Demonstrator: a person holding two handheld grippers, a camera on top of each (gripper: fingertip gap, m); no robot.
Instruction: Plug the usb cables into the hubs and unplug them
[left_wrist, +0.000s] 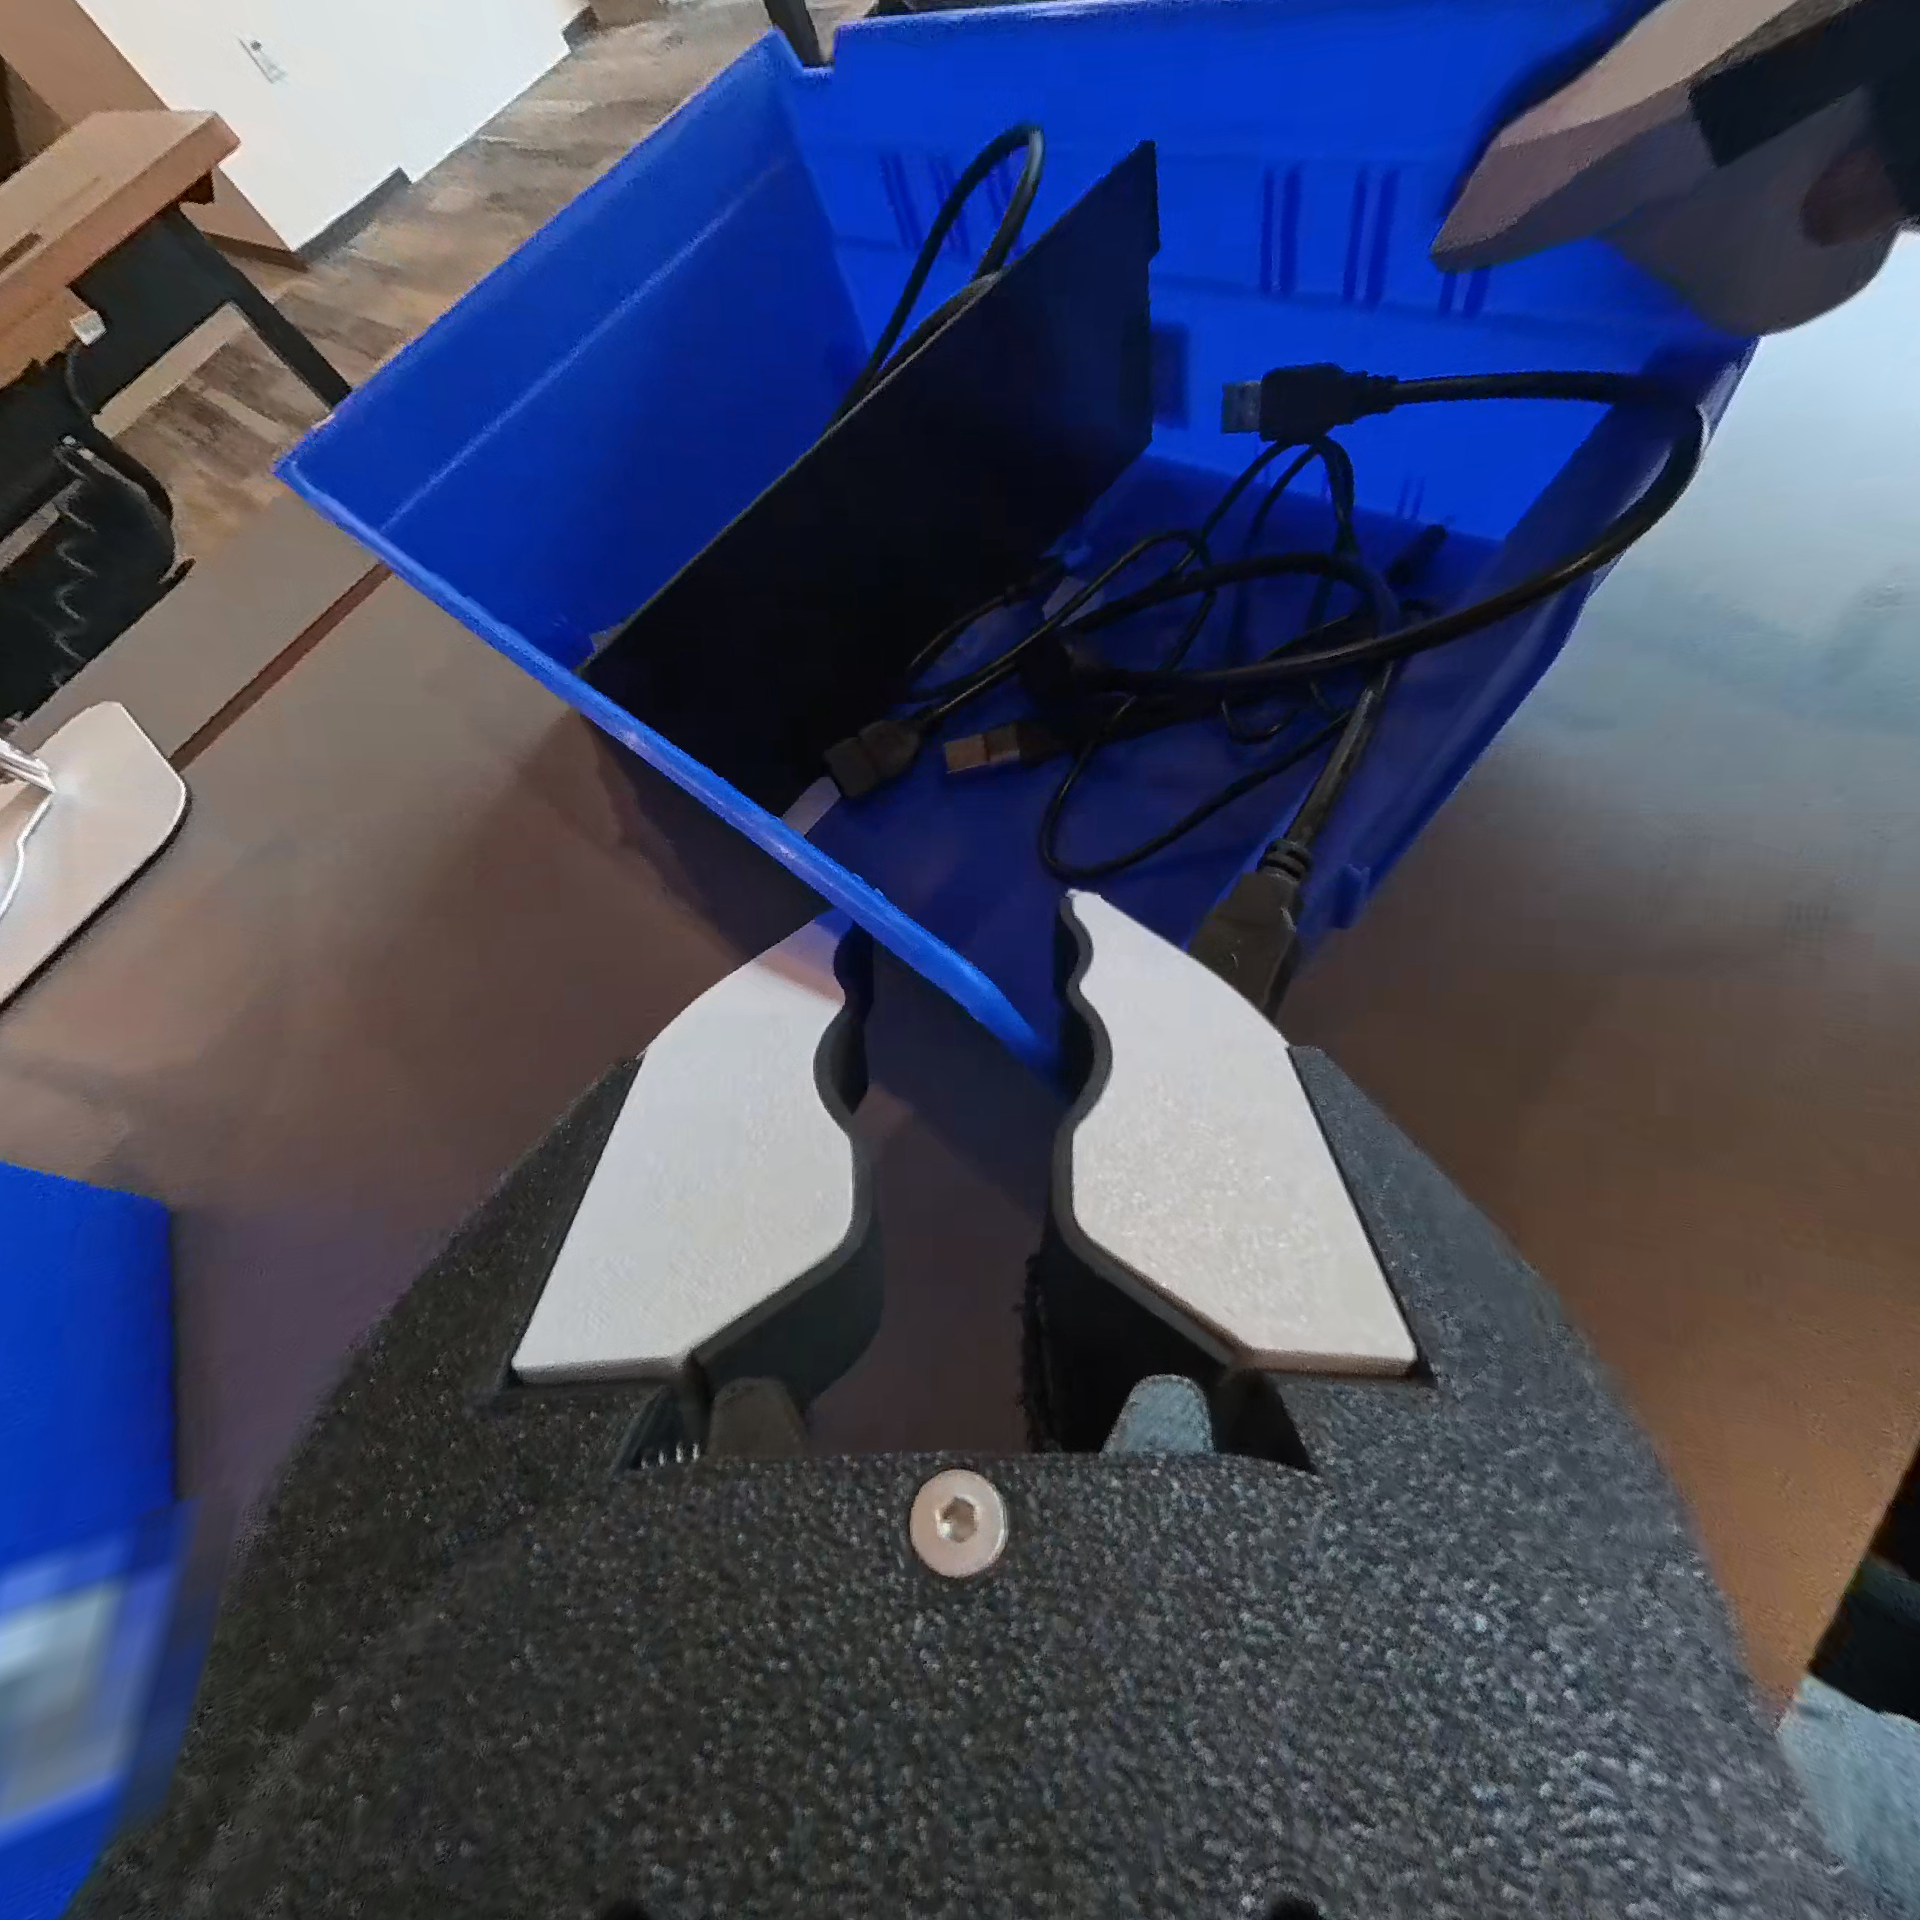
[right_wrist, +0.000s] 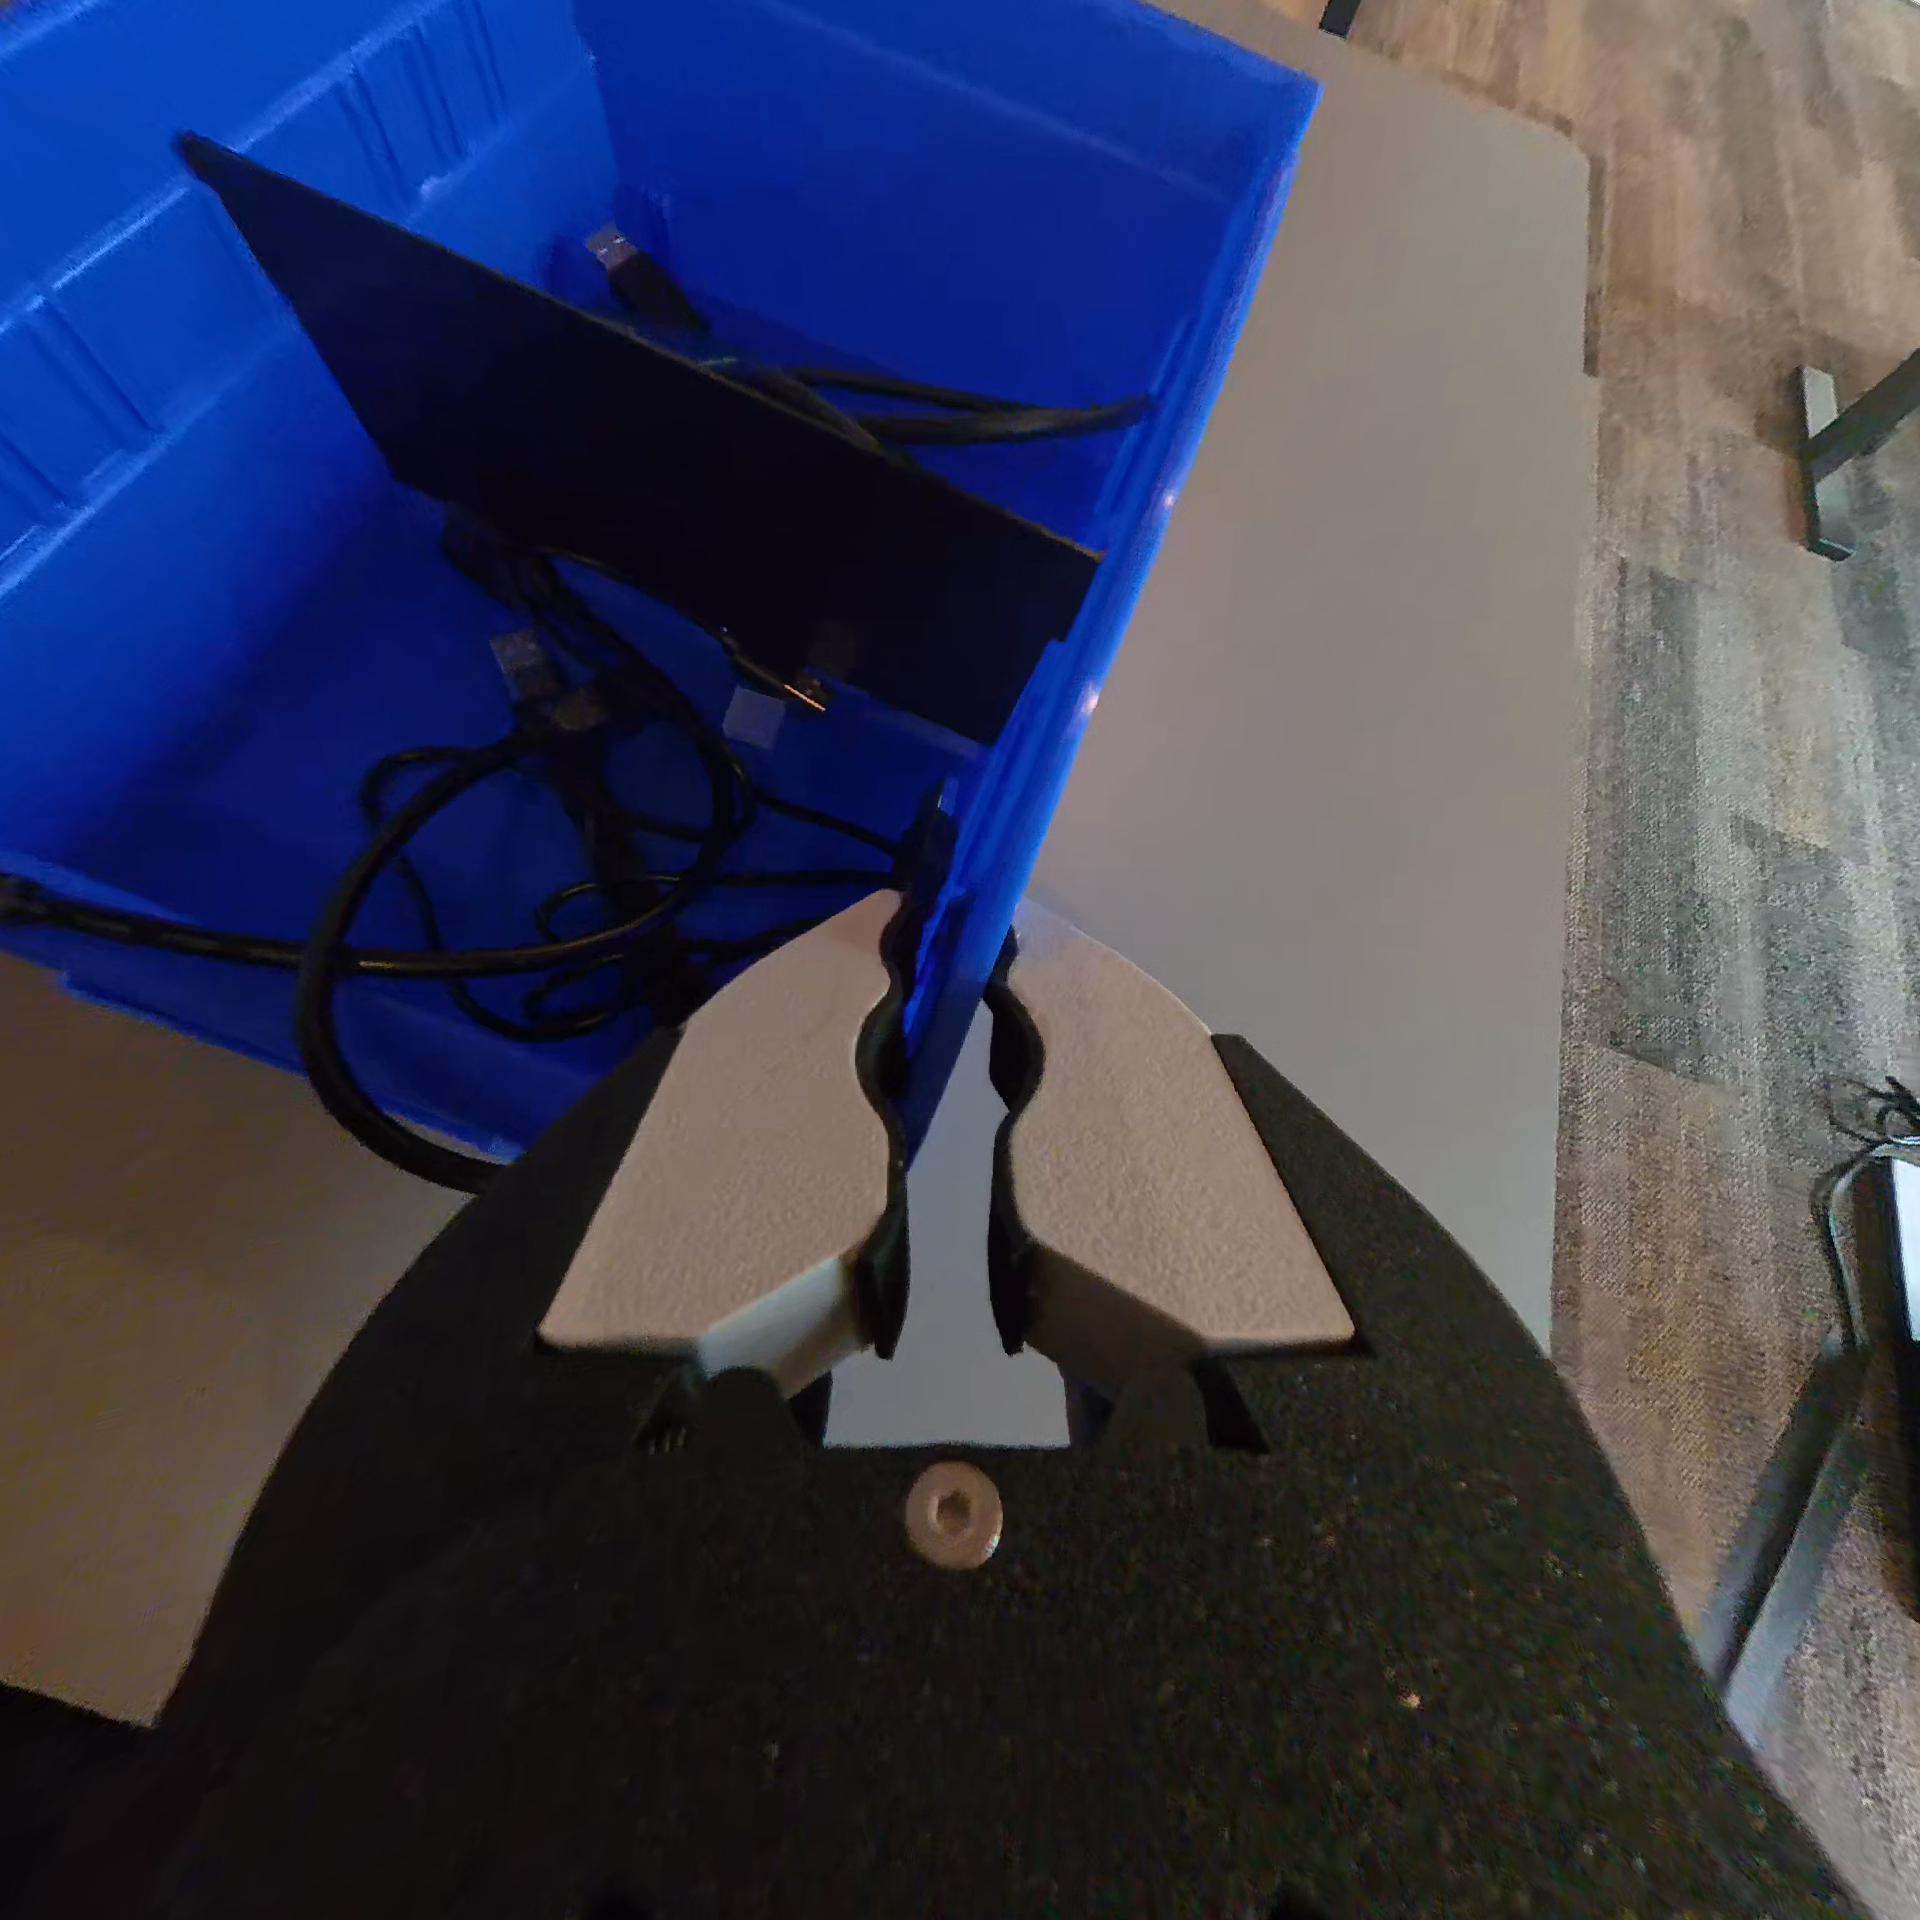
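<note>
Resting on brown tabletop (left_wrist: 416, 987): blue bin (left_wrist: 582, 436), black divider (left_wrist: 914, 499) partly hiding tangled USB cables (left_wrist: 1195, 644). Left tongs (left_wrist: 961, 966) gaping, straddling rim; right tongs (right_wrist: 951, 935) pinching bin wall.

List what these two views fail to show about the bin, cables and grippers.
- Hubs: none identifiable in either view; the black divider hides part of the blue bin.
- Cable tangle: which plug belongs to which cable is unclear.
- Right gripper: straddles the bin wall; contact unclear.
- Left gripper: open, empty.
</note>
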